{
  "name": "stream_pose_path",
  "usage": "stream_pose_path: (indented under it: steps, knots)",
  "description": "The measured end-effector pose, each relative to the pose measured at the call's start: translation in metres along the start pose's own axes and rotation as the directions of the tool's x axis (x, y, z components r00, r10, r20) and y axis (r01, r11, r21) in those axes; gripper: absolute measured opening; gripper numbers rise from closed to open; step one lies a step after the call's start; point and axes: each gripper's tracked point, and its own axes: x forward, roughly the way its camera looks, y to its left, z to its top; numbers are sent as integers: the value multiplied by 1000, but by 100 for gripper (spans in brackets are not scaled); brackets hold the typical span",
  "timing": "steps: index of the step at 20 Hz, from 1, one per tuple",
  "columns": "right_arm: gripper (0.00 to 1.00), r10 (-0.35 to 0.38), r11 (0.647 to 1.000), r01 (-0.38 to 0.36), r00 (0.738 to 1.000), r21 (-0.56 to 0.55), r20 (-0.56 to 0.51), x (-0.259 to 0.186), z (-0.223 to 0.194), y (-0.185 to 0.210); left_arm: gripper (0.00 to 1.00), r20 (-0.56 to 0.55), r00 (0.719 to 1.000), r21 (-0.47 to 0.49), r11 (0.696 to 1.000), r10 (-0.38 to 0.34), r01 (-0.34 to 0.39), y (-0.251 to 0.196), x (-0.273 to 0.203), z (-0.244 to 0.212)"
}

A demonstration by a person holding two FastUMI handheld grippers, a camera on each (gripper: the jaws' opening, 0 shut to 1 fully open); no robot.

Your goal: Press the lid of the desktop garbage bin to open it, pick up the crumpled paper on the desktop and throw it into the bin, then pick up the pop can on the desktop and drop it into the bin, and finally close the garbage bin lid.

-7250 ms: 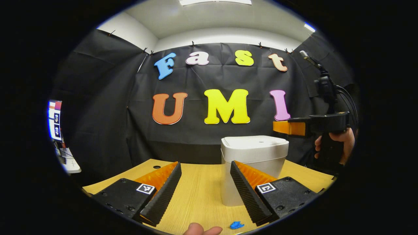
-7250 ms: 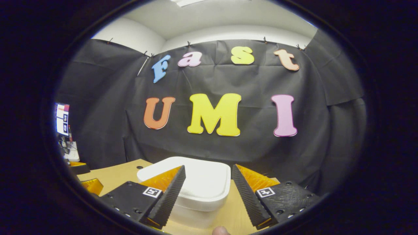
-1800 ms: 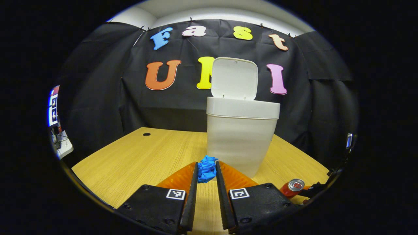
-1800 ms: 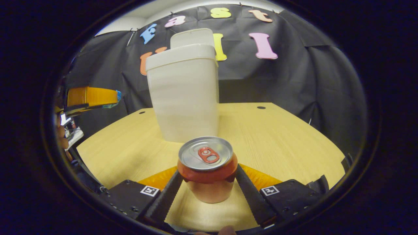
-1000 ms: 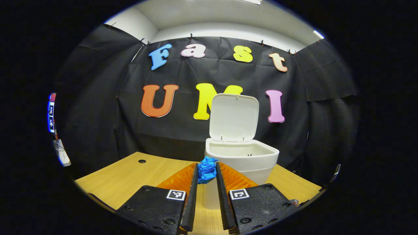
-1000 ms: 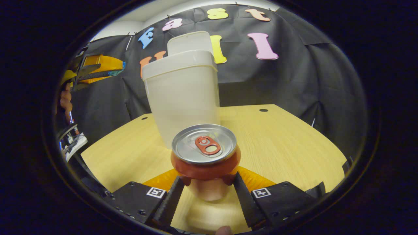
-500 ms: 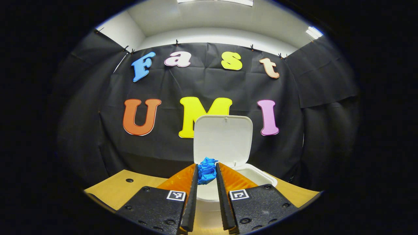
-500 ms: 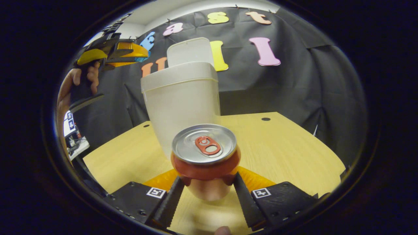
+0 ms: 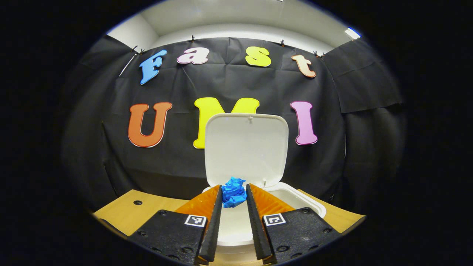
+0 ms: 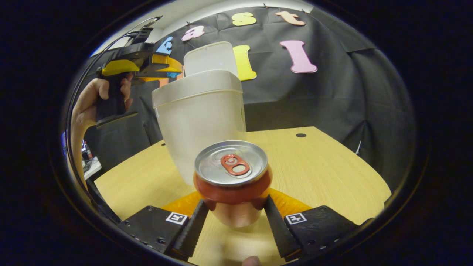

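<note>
The left hand-held gripper pinches the crumpled blue paper between its fingertips, right above the open mouth of the white garbage bin. The bin's lid stands upright behind the paper. In the right gripper view, that same gripper hangs beside the bin's top edge, with a hand wrapped round its grip. The right hand-held gripper is closed on the red pop can, both fingers pressing its sides, the can upright with its tab facing up. It sits low over the wooden surface, just in front of the bin.
</note>
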Motion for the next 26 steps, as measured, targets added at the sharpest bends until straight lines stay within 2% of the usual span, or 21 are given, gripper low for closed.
stream_pose_path:
  steps: [2, 3, 4, 6, 13, 17, 22, 26]
  knots:
    - [82, 3, 1000, -3, 1000, 3, -3, 1, -2, 0, 47, -6, 1000, -7, 1000, 1, -1, 1, 2, -2]
    - [82, 2, 1000, -2, 1000, 2, -2, 0, -2, 0, 58, -6, 1000, -8, 1000, 0, 0, 2, 1, -1]
    - [82, 2, 1000, -2, 1000, 2, 1, 0, 0, 1, 83, -1, 1000, -10, 1000, 2, -2, 2, 1, -1]
    - [82, -3, 1000, 3, 1000, 2, 6, -1, 0, 1, 98, 3, 1000, -17, 1000, 2, -2, 2, -2, 0]
    - [81, -30, 999, 31, 999, -17, 20, -6, 4, 2, 99, 9, 1000, -34, 999, 12, -12, 14, -25, 1]
    - [81, -29, 998, 33, 998, -60, 64, -16, 29, 12, 99, 30, 999, 1, 999, 40, -40, 32, -52, 2]
    - [81, -8, 992, 27, 987, -120, 158, -28, 97, 31, 99, 20, 998, 23, 998, 64, -64, 56, -91, -21]
    - [81, 58, 986, -21, 973, -164, 224, -36, 163, 63, 99, 14, 995, 52, 994, 100, -101, 78, -113, -32]
